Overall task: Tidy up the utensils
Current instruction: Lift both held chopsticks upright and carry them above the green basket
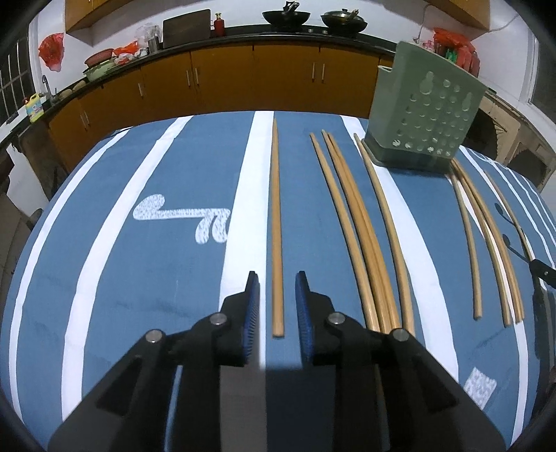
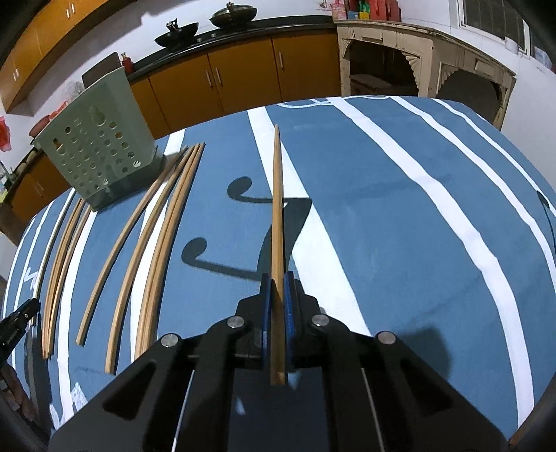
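Observation:
In the left wrist view a wooden chopstick (image 1: 275, 208) lies flat on the blue striped cloth. My left gripper (image 1: 277, 278) is open, its blue pads either side of the chopstick's near end without touching it. Several more chopsticks (image 1: 354, 215) lie to its right, and another group (image 1: 486, 226) lies beyond a green perforated utensil holder (image 1: 425, 114). In the right wrist view my right gripper (image 2: 277, 278) is shut on one chopstick (image 2: 277, 208), which points away above the cloth and casts a shadow. The holder (image 2: 97, 149) stands at the far left, with loose chopsticks (image 2: 156, 243) in front of it.
The blue cloth with white stripes (image 2: 417, 208) covers the whole table, whose far edge curves in front of orange cabinets (image 1: 222, 76). Woks (image 1: 285, 15) sit on the dark counter behind. A cream wooden stand (image 2: 417, 52) is at the far right.

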`<state>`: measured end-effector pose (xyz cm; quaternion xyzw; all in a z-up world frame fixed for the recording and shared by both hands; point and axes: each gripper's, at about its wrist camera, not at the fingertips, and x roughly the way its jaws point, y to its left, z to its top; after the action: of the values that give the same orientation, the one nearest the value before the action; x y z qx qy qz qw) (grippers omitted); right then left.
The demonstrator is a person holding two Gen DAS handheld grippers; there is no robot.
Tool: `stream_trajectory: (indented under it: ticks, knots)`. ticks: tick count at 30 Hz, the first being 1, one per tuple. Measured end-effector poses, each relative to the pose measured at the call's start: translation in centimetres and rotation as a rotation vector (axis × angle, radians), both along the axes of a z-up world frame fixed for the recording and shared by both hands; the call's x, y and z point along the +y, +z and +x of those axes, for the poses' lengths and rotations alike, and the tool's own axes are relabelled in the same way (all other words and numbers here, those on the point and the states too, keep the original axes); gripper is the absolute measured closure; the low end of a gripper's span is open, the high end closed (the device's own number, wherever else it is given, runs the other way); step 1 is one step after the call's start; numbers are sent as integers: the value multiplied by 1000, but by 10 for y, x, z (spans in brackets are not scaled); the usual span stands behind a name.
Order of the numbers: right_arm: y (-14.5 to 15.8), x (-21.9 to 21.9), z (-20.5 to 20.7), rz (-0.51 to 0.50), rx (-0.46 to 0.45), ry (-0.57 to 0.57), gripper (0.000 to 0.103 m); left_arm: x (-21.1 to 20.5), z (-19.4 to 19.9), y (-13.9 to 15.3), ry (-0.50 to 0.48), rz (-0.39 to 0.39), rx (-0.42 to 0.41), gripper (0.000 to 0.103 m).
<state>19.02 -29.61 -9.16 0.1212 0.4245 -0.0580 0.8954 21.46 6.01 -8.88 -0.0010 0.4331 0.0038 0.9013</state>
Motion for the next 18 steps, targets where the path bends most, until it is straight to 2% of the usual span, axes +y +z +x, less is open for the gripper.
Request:
stream_trajectory:
  ticks: [3, 6, 11, 18]
  knots:
    - [0, 4, -3, -28, -6, 17, 94, 0, -6, -1, -7, -6, -2, 95]
    - [3, -1, -6, 9, -13, 20, 95, 2, -7, -1, -11, -14, -1, 95]
    - [28, -2, -18, -36, -98, 28, 95, 5, -13, 6, -20, -9, -2, 95]
    - [68, -13, -26, -48, -226, 13, 95, 16, -30, 58, -13, -23, -158, 96]
